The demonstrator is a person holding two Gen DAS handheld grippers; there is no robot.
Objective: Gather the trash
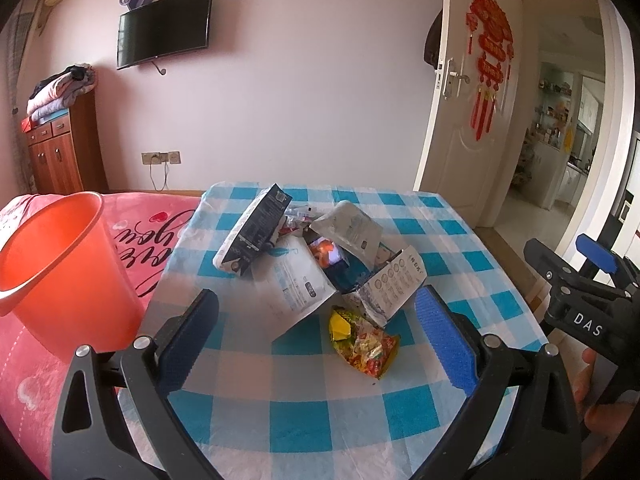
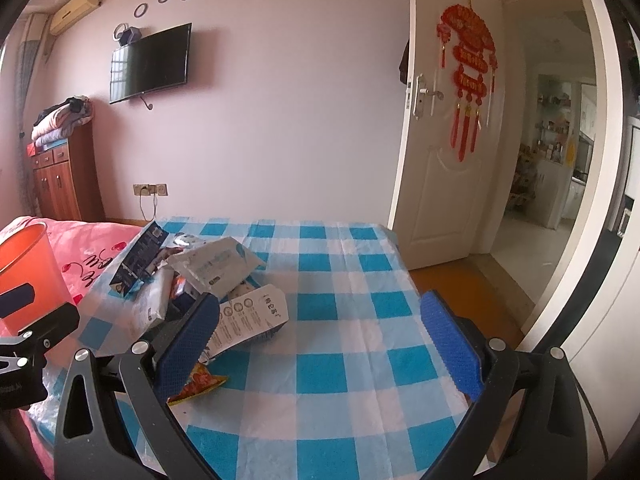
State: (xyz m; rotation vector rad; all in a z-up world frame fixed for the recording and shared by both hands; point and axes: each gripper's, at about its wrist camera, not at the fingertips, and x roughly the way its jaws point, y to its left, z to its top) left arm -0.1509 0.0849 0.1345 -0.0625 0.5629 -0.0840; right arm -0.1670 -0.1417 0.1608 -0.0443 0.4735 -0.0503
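Note:
A pile of trash lies on the blue-and-white checked table (image 1: 320, 420): a dark carton (image 1: 256, 232), white wrappers (image 1: 296, 288), a white printed box (image 1: 394, 284) and a yellow-red snack wrapper (image 1: 364, 342) nearest me. An orange bin (image 1: 60, 276) stands at the left on the pink bed. My left gripper (image 1: 316, 340) is open and empty, hovering just short of the snack wrapper. My right gripper (image 2: 320, 344) is open and empty over the table, right of the pile (image 2: 208, 272); the snack wrapper (image 2: 200, 384) lies by its left finger.
The pink bedspread (image 1: 136, 240) borders the table on the left. A wooden cabinet (image 1: 60, 148) with folded bedding stands at the far wall under a wall TV (image 1: 164, 28). A white door (image 1: 468, 112) stands open at the right, beyond the table's edge.

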